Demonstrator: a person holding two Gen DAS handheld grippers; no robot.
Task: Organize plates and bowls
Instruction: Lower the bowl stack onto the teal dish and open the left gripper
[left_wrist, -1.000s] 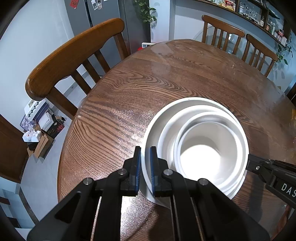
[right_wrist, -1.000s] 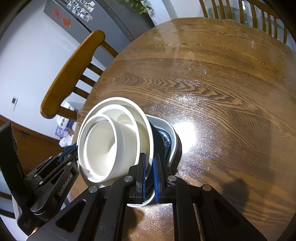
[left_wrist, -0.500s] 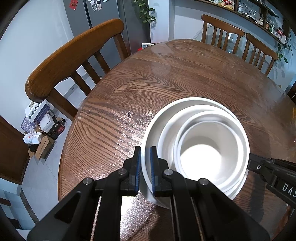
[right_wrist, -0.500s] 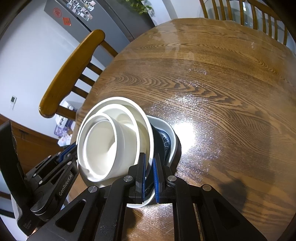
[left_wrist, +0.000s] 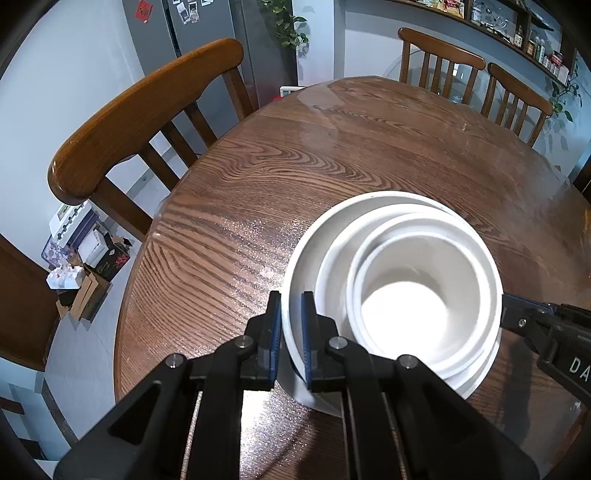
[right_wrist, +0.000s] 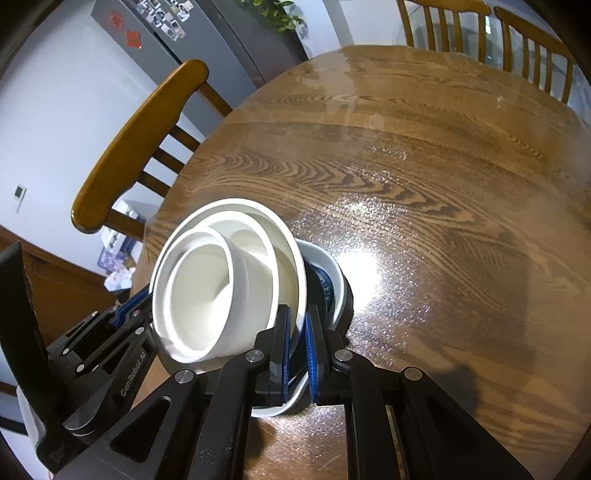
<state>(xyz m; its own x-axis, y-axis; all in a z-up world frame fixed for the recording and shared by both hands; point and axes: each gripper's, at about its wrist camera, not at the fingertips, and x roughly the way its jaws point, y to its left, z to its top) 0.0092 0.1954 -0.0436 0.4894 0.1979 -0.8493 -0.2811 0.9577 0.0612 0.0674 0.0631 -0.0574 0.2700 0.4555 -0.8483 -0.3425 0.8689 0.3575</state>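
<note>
Round wooden table (left_wrist: 332, 147), heavy grain, glossy with glare, is carrying everything; slat-back chairs are ringing it. Near edge: white bowl stack (left_wrist: 406, 295), three smooth nested rims, is sitting on the table close to the grippers. Left gripper (left_wrist: 291, 325) is clamping the outer bowl's rim, blue pads on either side of the wall. Right gripper (right_wrist: 297, 347) is pinching the opposite rim the same way. Only the right wrist view is showing a dark, blue-patterned dish (right_wrist: 325, 288) under the stack, and a white dish under that; the left view is hiding both behind the stack. Whether the stack is resting or lifted off them, can't tell. Far side: grey fridge (left_wrist: 207, 37) with magnets, a trailing plant (left_wrist: 288, 26), and a cluttered shelf cut off at the top right.
</note>
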